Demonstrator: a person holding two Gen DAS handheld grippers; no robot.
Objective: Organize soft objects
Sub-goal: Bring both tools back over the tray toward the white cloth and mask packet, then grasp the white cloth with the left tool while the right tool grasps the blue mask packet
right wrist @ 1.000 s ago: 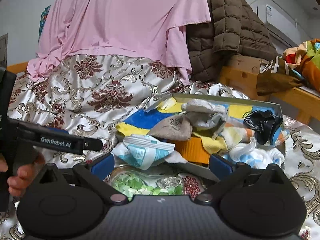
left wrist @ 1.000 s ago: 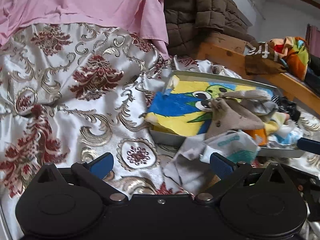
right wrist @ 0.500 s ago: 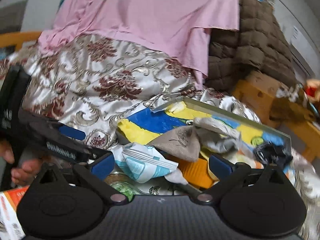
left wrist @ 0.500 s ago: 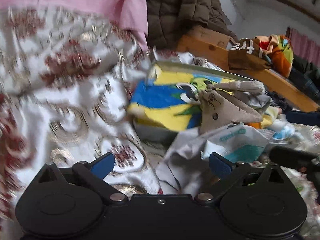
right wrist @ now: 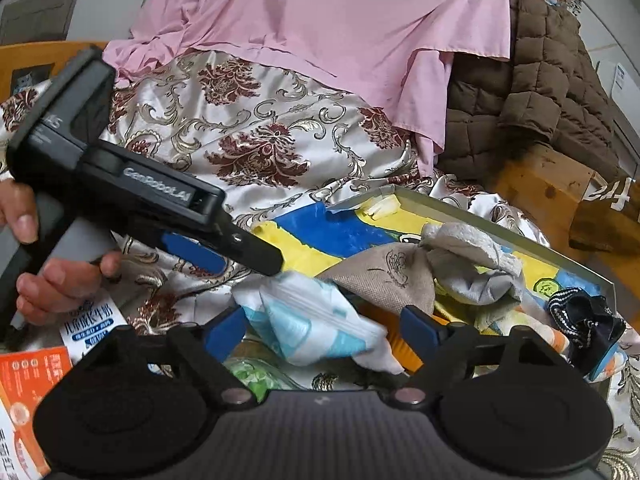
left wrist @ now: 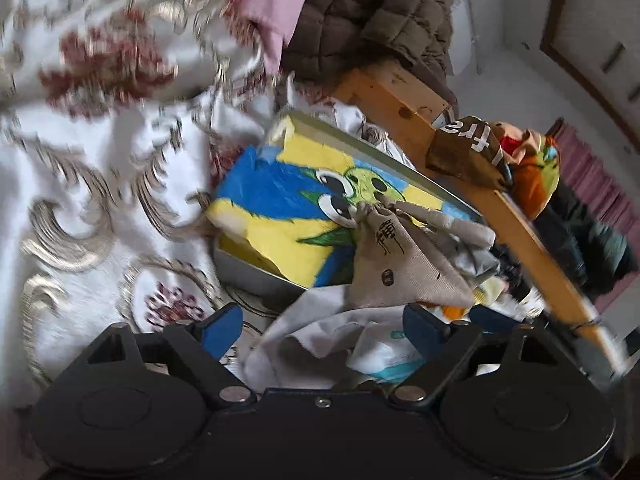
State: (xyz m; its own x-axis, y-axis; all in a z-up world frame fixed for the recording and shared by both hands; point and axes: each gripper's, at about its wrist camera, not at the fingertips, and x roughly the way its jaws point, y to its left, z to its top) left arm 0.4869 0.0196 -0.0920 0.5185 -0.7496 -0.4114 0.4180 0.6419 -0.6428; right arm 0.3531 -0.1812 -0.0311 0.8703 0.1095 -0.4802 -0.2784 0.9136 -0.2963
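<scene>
A grey metal tray [left wrist: 256, 276] [right wrist: 500, 216] lies on the patterned bedspread, holding a yellow-blue cartoon cloth [left wrist: 280, 216] [right wrist: 320, 236], a beige drawstring pouch [left wrist: 396, 264] [right wrist: 392, 272], a grey rag [right wrist: 472, 264] and dark socks [right wrist: 580, 316]. A white and light-blue soft pack [right wrist: 312, 320] [left wrist: 384, 356] lies at the tray's near edge. My left gripper [left wrist: 320, 328] is open right over a white cloth [left wrist: 304, 328] and the pack. My right gripper [right wrist: 320, 328] is open with the pack between its fingers. The left gripper also shows in the right wrist view [right wrist: 224, 248].
A pink sheet [right wrist: 320, 20] and a brown quilted jacket [right wrist: 540, 80] are heaped at the back. A wooden bed frame [left wrist: 400, 96] runs along the right with coloured clothes [left wrist: 528, 168] on it. Printed paper packs [right wrist: 28, 368] lie at lower left.
My left gripper has swung right and down over the white cloth and pack. My right gripper has moved closer to the pack. Both stayed open.
</scene>
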